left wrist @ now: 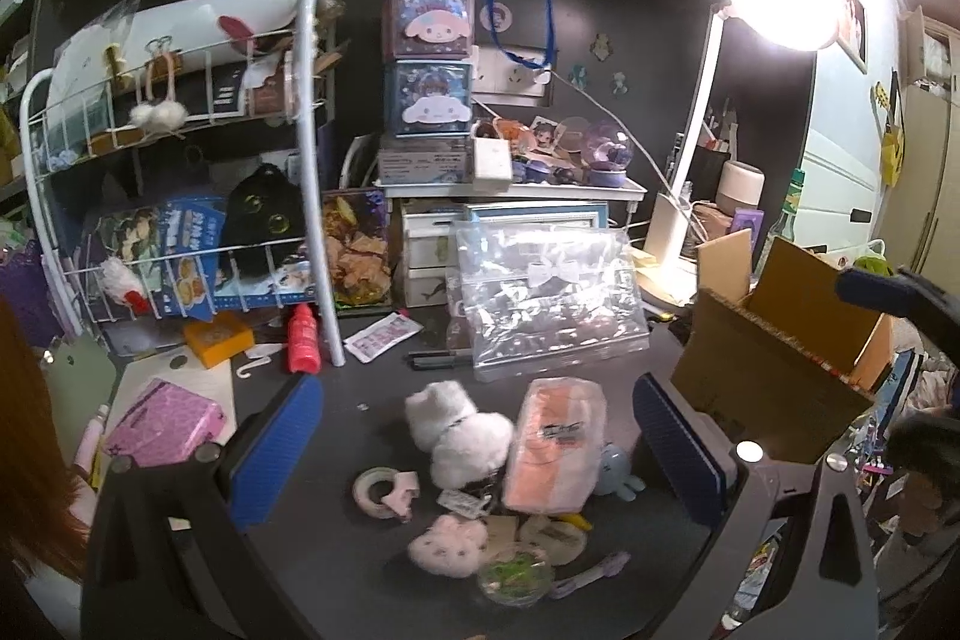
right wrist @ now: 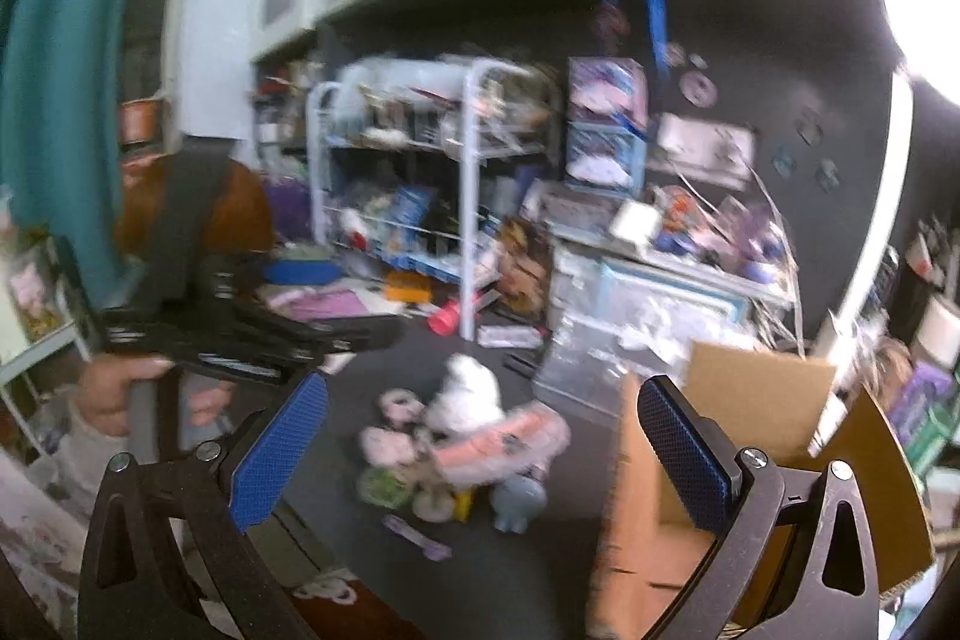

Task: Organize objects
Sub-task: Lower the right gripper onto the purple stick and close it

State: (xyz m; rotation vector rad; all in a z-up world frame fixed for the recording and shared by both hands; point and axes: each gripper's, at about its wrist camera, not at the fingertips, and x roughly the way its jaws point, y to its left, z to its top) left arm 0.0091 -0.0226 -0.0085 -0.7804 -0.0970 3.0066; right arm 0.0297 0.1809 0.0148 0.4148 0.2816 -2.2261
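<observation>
The desk (left wrist: 360, 388) is dark and matt. On it, beside a fluffy white plush toy (left wrist: 459, 433), lies a pink packet (left wrist: 555, 445) in glossy film. Behind the toy, a clear plastic bag (left wrist: 546, 292) looks crinkled and shiny. Right of the toy stands a cardboard box (left wrist: 774, 358), rough-edged, brown, matt. Left of it rises a white coated wire rack (left wrist: 180, 160).

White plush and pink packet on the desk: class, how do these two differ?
The white plush is fluffy, rounded and all white; the pink packet is smooth, flat-sided, wrapped in clear film and carries a dark label. The plush lies left, the packet right. Both rest on the dark desk, side by side.
</observation>
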